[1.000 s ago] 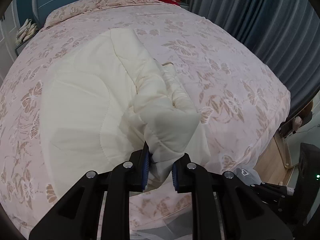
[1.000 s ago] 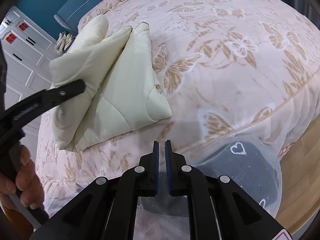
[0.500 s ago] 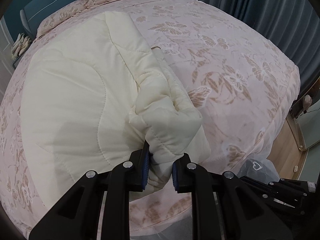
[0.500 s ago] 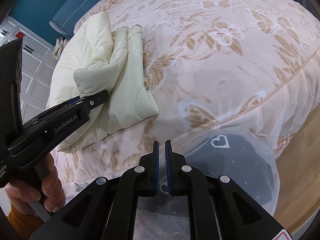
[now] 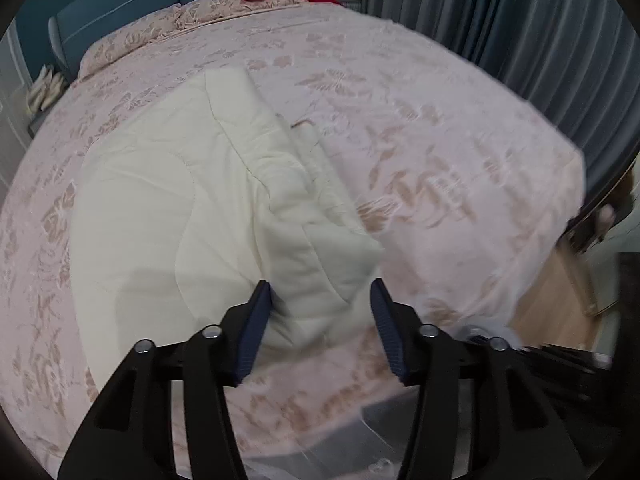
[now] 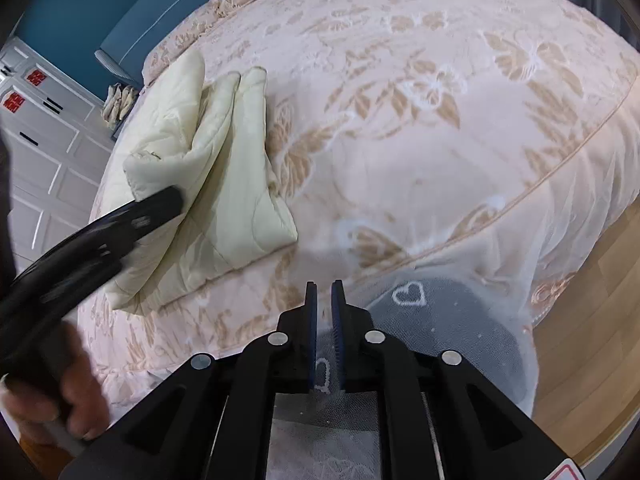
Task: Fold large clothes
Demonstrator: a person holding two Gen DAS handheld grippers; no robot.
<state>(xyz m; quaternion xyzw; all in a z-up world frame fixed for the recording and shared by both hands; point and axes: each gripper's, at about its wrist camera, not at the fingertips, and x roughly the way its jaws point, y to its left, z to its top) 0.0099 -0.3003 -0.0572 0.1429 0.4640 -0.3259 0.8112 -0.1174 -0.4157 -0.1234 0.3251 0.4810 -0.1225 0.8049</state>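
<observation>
The cream quilted garment (image 5: 168, 216) lies folded on the bed (image 5: 440, 152), on its near left part, with a thick bunched fold running down its right edge toward the foot of the bed. The left gripper (image 5: 320, 312) hangs just over the near end of that fold; its jaws have just been opening and now stand spread, the blue pads (image 5: 256, 328) on either side of the fold with a gap to the cloth, so nothing is pinched. In the right wrist view the same garment (image 6: 240, 184) sits left of the bare floral spread, with the left gripper's black finger at its near left edge. The right gripper (image 6: 324, 312) hovers past the foot of the bed over the white lace skirt (image 6: 500, 280), its jaws nearly together and empty.
</observation>
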